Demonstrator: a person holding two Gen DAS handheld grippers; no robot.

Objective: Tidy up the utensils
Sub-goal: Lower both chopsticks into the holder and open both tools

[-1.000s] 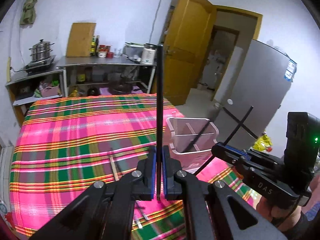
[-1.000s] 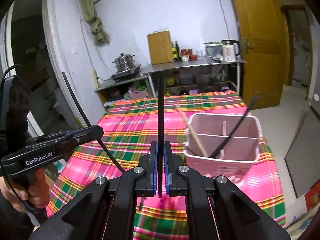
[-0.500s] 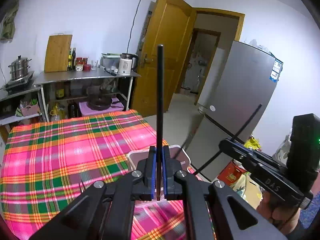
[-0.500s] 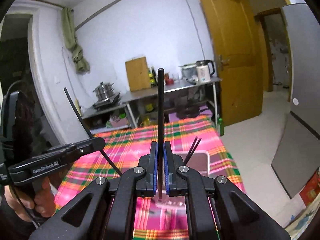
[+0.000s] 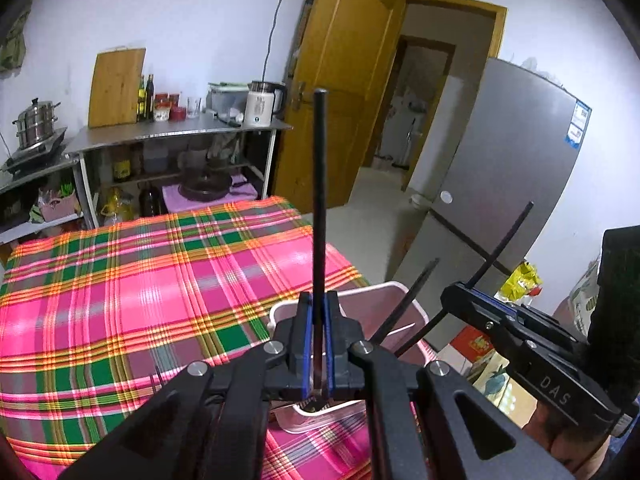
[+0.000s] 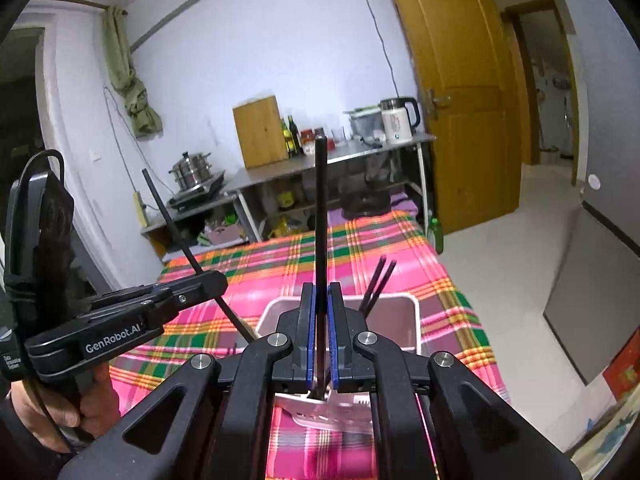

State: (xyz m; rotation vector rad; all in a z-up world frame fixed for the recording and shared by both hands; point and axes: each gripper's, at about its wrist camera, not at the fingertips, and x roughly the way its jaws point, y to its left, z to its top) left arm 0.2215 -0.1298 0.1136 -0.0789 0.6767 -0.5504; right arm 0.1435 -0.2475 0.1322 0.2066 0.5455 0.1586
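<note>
In the left wrist view my left gripper (image 5: 318, 300) is shut on a black chopstick (image 5: 320, 200) that stands upright between the pads. Just below and beyond the jaws sits the pink utensil holder (image 5: 418, 314), with a black chopstick (image 5: 408, 304) leaning out of it. To the right, my right gripper (image 5: 452, 298) clamps another black chopstick (image 5: 504, 248) above the holder's right side. The right wrist view shows my right gripper (image 6: 320, 288) shut on its chopstick (image 6: 320, 220), the holder (image 6: 416, 320) with two black chopsticks (image 6: 376, 284), and my left gripper (image 6: 218, 278) with its slanted chopstick (image 6: 172, 208).
The holder stands near the right edge of a table under a pink and green plaid cloth (image 5: 140, 300). A thin utensil (image 5: 157, 382) lies on the cloth. Behind are a steel shelf (image 5: 180, 132) with kettle and pot, a yellow door (image 5: 340, 100) and a grey fridge (image 5: 512, 184).
Both grippers have swung toward the holder, still clamping their chopsticks. The holder, a short way ahead a second ago, now sits close under both sets of jaws.
</note>
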